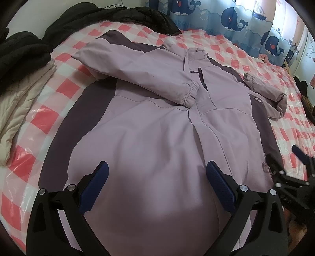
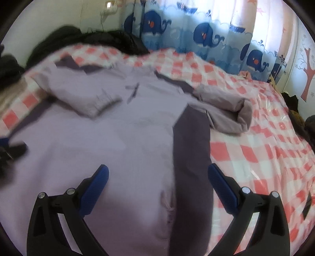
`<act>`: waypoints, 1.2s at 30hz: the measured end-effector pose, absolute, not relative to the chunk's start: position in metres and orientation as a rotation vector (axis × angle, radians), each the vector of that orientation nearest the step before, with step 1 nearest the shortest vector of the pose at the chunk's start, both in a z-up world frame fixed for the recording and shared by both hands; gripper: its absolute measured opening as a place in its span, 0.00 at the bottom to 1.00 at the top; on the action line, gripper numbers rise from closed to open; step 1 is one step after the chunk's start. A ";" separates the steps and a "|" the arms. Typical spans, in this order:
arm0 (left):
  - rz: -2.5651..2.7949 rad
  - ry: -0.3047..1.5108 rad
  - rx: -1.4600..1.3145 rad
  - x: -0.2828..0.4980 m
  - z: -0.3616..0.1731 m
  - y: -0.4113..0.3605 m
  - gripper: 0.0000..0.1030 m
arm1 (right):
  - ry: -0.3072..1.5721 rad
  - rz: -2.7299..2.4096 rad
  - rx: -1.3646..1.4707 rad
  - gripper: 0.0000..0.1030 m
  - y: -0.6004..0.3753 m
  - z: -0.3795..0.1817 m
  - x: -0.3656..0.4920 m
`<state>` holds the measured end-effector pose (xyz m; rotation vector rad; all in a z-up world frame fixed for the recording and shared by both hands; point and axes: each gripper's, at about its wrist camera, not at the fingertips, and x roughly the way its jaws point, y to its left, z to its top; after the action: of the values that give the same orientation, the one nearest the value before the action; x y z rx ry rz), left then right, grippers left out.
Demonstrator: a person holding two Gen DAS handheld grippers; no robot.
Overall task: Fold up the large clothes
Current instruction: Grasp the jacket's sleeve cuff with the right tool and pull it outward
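Observation:
A lilac jacket (image 1: 153, 126) with dark purple side panels lies front-up on the bed, collar at the far end. Its left sleeve (image 1: 137, 78) is folded across the chest, cuff near the zip. The other sleeve (image 1: 269, 96) lies doubled up at the jacket's right edge. My left gripper (image 1: 157, 177) hovers open over the lower front of the jacket, nothing between its fingers. My right gripper (image 2: 157, 179) is open too, above the hem where the lilac meets the dark panel (image 2: 191, 153). The right gripper also shows at the right edge of the left wrist view (image 1: 295, 169).
The bed (image 1: 246, 59) carries a pink and white checked cover under clear plastic. A cream quilted garment (image 1: 17, 110) lies at the left. Black clothes (image 1: 98, 17) are heaped along the far edge. A whale-print curtain (image 2: 206, 37) hangs behind the bed.

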<state>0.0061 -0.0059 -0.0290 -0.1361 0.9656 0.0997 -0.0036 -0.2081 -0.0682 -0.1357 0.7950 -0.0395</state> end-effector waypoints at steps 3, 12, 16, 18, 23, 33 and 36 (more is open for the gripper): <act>0.099 0.968 -0.142 0.006 -0.028 -0.003 0.92 | 0.880 -0.026 -0.154 0.94 -0.219 -0.087 0.001; 0.097 0.967 -0.103 0.003 -0.026 -0.003 0.92 | 1.008 0.153 0.136 0.94 -0.230 -0.094 0.009; 0.086 0.971 -0.087 0.002 -0.024 -0.003 0.92 | 0.922 0.078 -0.026 0.94 -0.234 -0.061 -0.003; 0.087 0.966 -0.094 0.002 -0.023 -0.003 0.92 | 0.918 0.023 -0.060 0.94 -0.256 -0.047 -0.010; 0.052 0.973 -0.123 0.004 -0.023 -0.004 0.92 | 1.001 -0.068 -0.041 0.94 -0.321 -0.058 -0.028; 0.012 1.034 -0.131 0.025 -0.049 -0.037 0.92 | 0.749 -0.057 -0.210 0.94 -0.365 0.005 0.006; 0.019 1.045 -0.132 0.035 -0.055 -0.040 0.92 | 0.782 -0.100 -0.542 0.94 -0.343 0.002 0.078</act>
<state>0.0347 -0.0402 -0.0548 -0.1323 1.0449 0.0189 0.0781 -0.3435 0.0023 -0.5416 0.7821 -0.0999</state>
